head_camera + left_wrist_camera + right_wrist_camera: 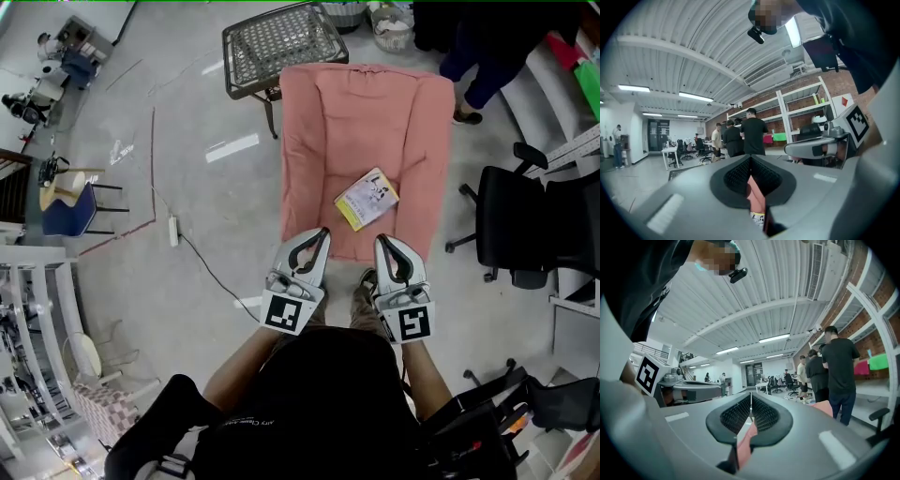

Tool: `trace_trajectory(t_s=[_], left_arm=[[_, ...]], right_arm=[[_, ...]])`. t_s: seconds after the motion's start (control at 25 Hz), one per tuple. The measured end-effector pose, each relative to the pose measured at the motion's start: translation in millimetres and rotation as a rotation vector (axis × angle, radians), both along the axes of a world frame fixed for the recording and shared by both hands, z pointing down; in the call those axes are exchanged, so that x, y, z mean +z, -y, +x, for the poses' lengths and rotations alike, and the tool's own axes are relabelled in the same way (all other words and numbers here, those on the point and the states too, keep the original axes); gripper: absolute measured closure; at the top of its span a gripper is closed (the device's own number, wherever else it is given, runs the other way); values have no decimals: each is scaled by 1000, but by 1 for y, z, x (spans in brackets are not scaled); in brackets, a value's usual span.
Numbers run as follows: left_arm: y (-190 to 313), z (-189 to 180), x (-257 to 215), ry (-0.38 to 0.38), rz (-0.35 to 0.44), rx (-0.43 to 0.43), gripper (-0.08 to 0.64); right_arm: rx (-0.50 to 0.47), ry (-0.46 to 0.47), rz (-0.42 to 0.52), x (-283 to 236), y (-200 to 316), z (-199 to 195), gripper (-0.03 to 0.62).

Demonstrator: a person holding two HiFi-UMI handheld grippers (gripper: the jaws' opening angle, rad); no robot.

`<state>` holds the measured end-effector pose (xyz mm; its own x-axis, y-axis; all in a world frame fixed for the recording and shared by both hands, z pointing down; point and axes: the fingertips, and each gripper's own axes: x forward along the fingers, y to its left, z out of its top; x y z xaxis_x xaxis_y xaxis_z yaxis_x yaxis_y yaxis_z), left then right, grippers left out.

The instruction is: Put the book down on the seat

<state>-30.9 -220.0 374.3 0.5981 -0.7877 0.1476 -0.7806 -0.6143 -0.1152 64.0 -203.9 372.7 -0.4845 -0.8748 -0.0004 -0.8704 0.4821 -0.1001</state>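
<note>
Two grippers are at the pink seat's [323, 122] near edge. The right gripper [381, 241] has its jaws together, holding nothing; the left gripper [324, 232] seems the same. We see the book [367, 199] lying flat on the seat near them.

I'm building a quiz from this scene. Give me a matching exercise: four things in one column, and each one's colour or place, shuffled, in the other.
1. book
2. seat
3. office chair
4. mesh table

a. black, to the right of the seat
b. pink
c. lying on the seat
d. at the seat's far left corner

Pairs: 1-c; 2-b; 3-a; 4-d
</note>
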Motion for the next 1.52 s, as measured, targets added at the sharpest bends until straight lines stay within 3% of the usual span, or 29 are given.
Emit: trace_trajectory(t_s=[0.12, 0.44, 0.76, 0.96, 1.16, 1.52], left_arm=[[-10, 4, 3, -11, -7, -51, 563], [-67, 0, -7, -83, 41, -28, 563], [-152, -40, -14, -151, 69, 22, 563], [-200, -65, -12, -155, 44, 4, 563], [-230, -62, -5, -142, 32, -3, 563], [-272, -17, 5, -120, 22, 15, 563]], right_arm=[[-8, -25, -10, 9, -9, -1, 575], [9, -76, 19, -1, -65, -16, 580], [34, -92, -14, 1, -159, -73, 581], [45, -91, -15, -5, -205, -98, 581], [55, -77, -13, 1, -232, -88, 581], [12, -71, -40, 15, -271, -48, 581]])
